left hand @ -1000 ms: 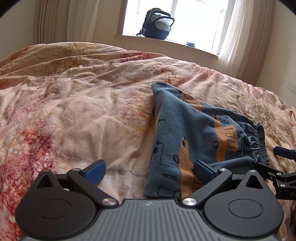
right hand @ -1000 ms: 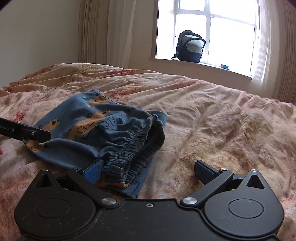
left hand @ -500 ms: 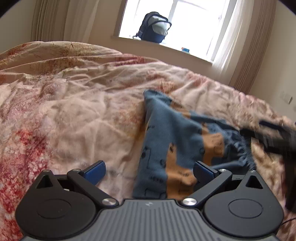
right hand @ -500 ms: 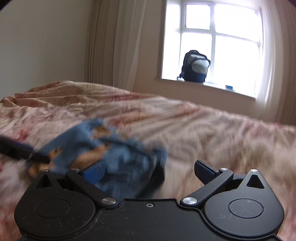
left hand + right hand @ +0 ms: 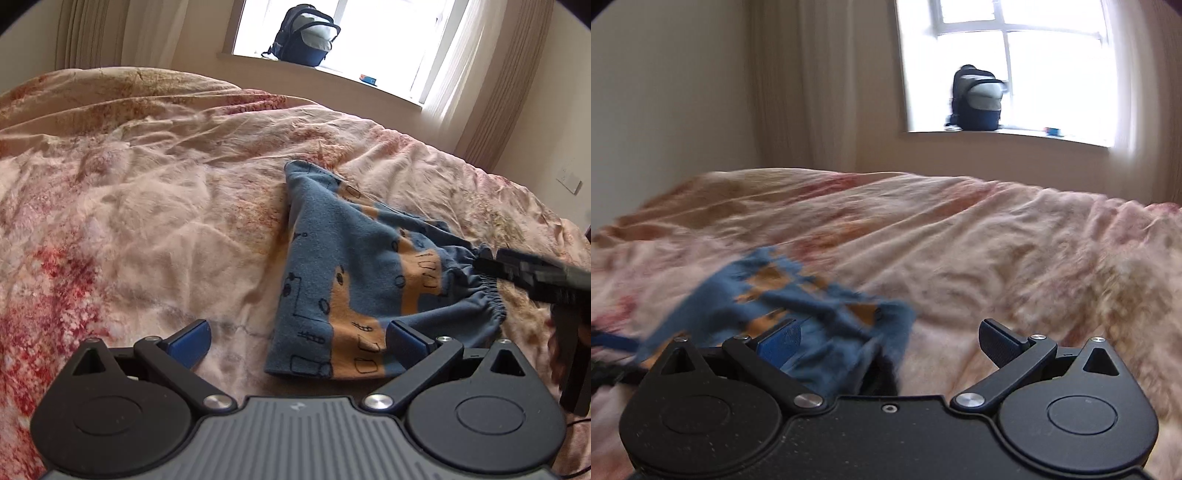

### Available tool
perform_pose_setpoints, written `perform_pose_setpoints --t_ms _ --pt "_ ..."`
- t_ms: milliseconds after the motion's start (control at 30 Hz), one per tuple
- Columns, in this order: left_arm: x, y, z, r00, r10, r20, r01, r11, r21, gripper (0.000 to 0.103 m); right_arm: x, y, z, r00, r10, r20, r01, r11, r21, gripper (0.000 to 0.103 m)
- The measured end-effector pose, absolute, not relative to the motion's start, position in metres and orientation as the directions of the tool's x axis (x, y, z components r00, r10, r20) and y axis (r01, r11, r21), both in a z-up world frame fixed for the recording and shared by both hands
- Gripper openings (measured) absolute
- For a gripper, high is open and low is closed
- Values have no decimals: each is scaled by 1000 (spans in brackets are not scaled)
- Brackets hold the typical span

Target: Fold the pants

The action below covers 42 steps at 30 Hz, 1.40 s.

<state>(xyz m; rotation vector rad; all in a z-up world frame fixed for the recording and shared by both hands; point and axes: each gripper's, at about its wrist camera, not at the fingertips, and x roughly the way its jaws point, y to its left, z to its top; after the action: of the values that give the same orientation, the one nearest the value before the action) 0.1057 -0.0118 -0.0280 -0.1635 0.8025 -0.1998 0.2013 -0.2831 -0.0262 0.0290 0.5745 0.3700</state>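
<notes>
Small blue pants [image 5: 354, 269] with orange patches and black doodles lie folded on the bed, elastic waistband to the right. My left gripper [image 5: 295, 339] is open just in front of the pants' near edge, its right finger over the fabric corner. In the left wrist view the right gripper [image 5: 532, 273] shows blurred at the waistband side. In the right wrist view the pants [image 5: 798, 306] are blurred at lower left, and my right gripper [image 5: 886, 343] is open with its left finger over the cloth and nothing held.
A rumpled pink floral duvet [image 5: 147, 206] covers the whole bed. A dark backpack [image 5: 306, 35] and a small blue item [image 5: 367, 78] sit on the windowsill behind. Curtains hang at both sides of the window. A wall socket [image 5: 570, 179] is at far right.
Both grippers have pulled back and risen from the pants. The right wrist view has tilted up toward the window and is blurred by motion. The pants stay on the bed.
</notes>
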Motion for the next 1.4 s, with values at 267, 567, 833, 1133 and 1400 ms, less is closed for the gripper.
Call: perform_pose_setpoints --t_ms 267,567,833,1133,1400 --pt "104 -13 -27 658 -279 -699 172 960 -221 103 172 -280 -49 663 461 -590 -395 885 247 103" --pt "106 -13 -38 699 -298 -651 170 952 -253 103 176 -287 -54 651 490 -580 -387 871 301 103" --pt "107 -15 -39 715 -326 -619 190 942 -277 103 196 -303 -50 630 564 -534 -400 825 400 103" --pt "130 -14 -39 733 -375 -567 197 916 -350 103 256 -316 -53 570 636 -520 -377 765 522 103" --pt "133 1 -51 690 -492 -530 230 844 -485 103 286 -338 -63 581 694 -425 -291 665 688 103"
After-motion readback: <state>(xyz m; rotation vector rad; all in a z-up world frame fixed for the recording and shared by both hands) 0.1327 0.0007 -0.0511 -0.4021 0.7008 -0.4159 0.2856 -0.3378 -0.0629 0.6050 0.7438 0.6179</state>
